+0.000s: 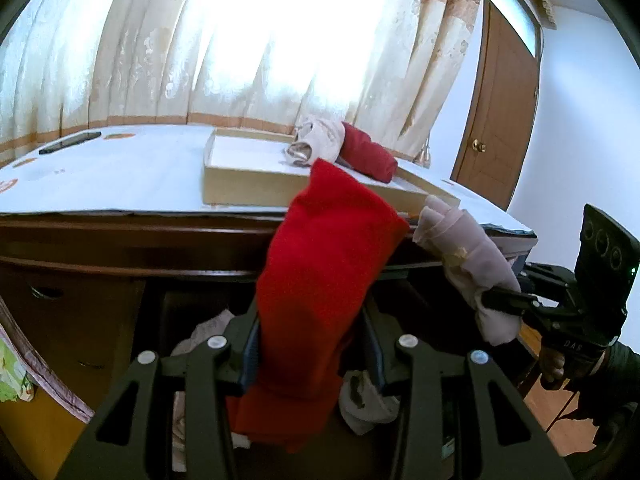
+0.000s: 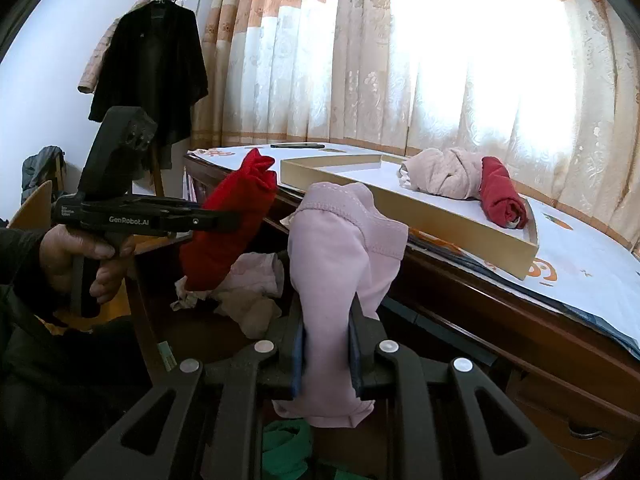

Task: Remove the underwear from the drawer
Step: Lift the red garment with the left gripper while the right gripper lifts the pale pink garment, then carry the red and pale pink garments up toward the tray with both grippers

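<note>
My left gripper (image 1: 310, 344) is shut on red underwear (image 1: 324, 272), held up in front of the desk edge; it also shows in the right wrist view (image 2: 228, 220). My right gripper (image 2: 326, 344) is shut on pale pink underwear (image 2: 340, 264), seen in the left wrist view (image 1: 476, 264) too. Below both lies the open drawer (image 2: 224, 332) with more pale garments (image 2: 252, 288) and a green one (image 2: 286, 448). A shallow cardboard box (image 2: 440, 216) on the desk holds a rolled beige piece (image 2: 444, 174) and a rolled red piece (image 2: 500, 192).
The dark wooden desk (image 1: 120, 236) carries a white patterned cover and a black phone (image 1: 70, 142). Curtains hang behind. A door (image 1: 504, 120) stands at the right. A coat rack with a black coat (image 2: 152, 68) stands at the left.
</note>
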The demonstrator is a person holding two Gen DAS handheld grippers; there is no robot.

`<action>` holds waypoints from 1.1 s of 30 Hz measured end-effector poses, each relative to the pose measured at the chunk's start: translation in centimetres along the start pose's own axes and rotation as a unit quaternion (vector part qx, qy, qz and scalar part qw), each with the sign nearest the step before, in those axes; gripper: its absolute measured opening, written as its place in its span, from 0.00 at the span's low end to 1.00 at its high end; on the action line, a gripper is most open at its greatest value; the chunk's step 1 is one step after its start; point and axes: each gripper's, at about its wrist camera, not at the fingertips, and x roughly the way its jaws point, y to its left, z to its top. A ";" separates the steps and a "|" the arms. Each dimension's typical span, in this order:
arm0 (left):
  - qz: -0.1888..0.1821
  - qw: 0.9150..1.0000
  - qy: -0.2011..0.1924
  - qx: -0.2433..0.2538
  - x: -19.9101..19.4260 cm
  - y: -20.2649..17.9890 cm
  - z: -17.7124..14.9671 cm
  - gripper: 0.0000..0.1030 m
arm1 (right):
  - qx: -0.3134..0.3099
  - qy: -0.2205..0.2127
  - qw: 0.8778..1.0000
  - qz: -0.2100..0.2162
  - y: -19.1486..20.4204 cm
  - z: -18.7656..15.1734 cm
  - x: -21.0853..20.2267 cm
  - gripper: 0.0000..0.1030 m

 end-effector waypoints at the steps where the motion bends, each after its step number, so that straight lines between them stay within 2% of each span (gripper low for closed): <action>1: 0.002 1.000 -0.004 0.002 -0.1 -0.1 0.1 0.40 | 0.000 -0.001 1.000 0.000 0.0 0.0 0.0 0.19; 13: 0.021 0.999 -0.033 0.013 -1.3 -0.4 0.9 0.40 | -0.003 -0.027 1.000 -0.009 0.3 0.3 -0.9 0.19; 23: 0.023 0.999 -0.043 0.018 -1.7 -0.5 1.5 0.40 | 0.002 -0.035 0.999 -0.008 0.2 1.1 -1.0 0.19; 33: 0.023 0.998 -0.061 0.025 -2.6 -0.6 3.6 0.40 | 0.004 -0.049 0.999 -0.001 0.2 3.3 -1.3 0.19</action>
